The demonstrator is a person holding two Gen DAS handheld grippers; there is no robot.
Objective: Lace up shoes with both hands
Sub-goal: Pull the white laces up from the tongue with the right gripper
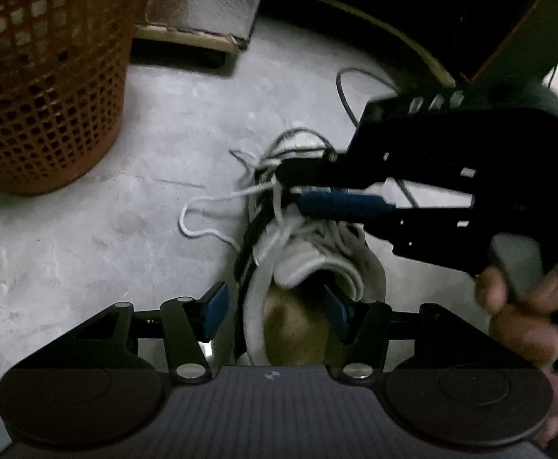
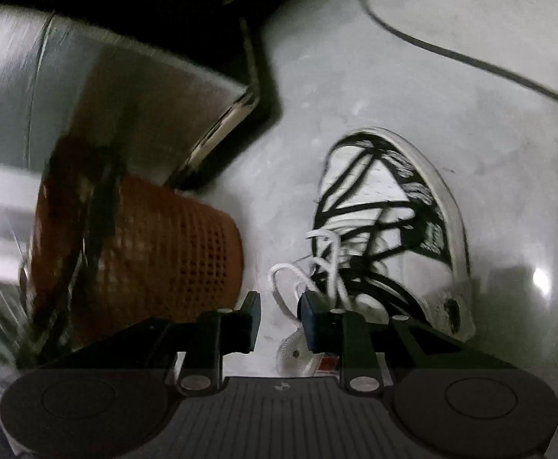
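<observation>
The shoe (image 1: 309,267) lies on the grey floor (image 1: 87,248), a white trainer with black striping. In the left wrist view its heel opening is nearest the camera and its long axis runs away toward the toe. The white lace (image 1: 206,214) is loose: strands tangle over the tongue, and one loop trails off onto the floor at the shoe's left in that view.

The right gripper (image 1: 298,187) is the nearer to the lace. It comes in from the right of that view, across the shoe's axis, with its tips in the tangle over the tongue. Its jaws stand a little apart; in the right wrist view (image 2: 279,310) bare floor shows between the blue pads, with a strand just beside the right pad. I cannot tell whether any lace is pinched.

The left gripper (image 1: 275,306) hangs above the heel opening, jaws about half open and straddling the collar with nothing held. The trailing loop lies ahead of it and to its left, so I judge it best placed to fetch that one.

Counted: one shoe, one lace, two grippers, one hand (image 1: 527,306) on the right gripper's handle, one orange mesh basket (image 1: 45,88), one dark cable (image 2: 451,49).
</observation>
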